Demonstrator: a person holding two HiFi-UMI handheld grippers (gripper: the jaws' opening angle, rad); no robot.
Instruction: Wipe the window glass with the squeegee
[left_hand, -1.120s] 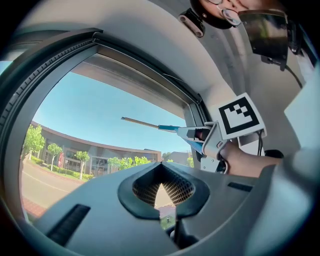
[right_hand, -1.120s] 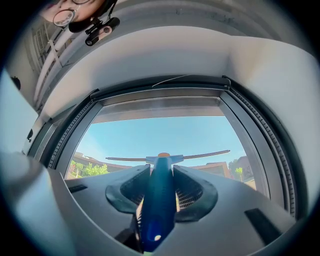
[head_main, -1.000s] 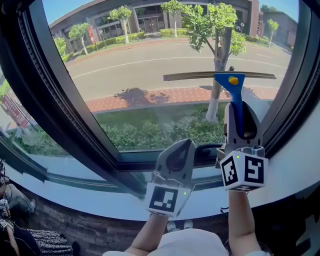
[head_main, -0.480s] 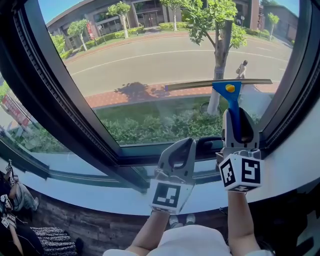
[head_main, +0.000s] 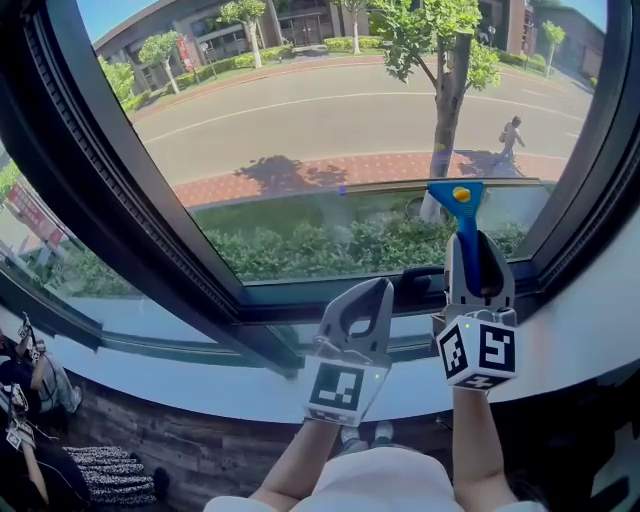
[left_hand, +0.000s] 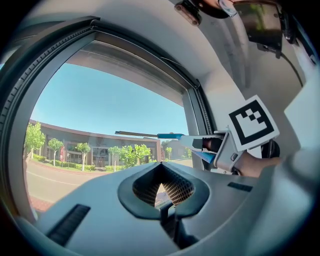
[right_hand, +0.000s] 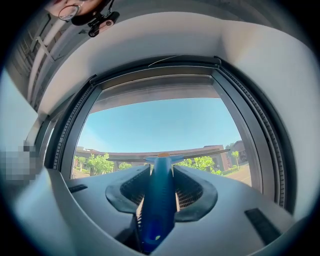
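Observation:
A blue-handled squeegee (head_main: 466, 225) stands upright against the window glass (head_main: 300, 130). Its long thin blade (head_main: 400, 186) lies level across the lower right of the pane. My right gripper (head_main: 478, 248) is shut on the blue handle (right_hand: 159, 200), and the blade (right_hand: 200, 152) crosses the pane just beyond its jaws. My left gripper (head_main: 372, 292) hangs to the left of it above the sill, shut with nothing held (left_hand: 161, 170). From the left gripper view the squeegee (left_hand: 170, 135) and the right gripper (left_hand: 222, 147) show to the right.
A thick black frame (head_main: 150, 230) bounds the pane on the left and along the bottom, with a dark latch (head_main: 420, 282) near the right gripper. A white sill (head_main: 200, 385) runs below. A second pane (head_main: 60, 270) sits further left. A person (head_main: 25, 375) is at the lower left.
The right gripper has drawn the squeegee down the glass, so the blade now sits lower on the pane. The left gripper has stayed in place.

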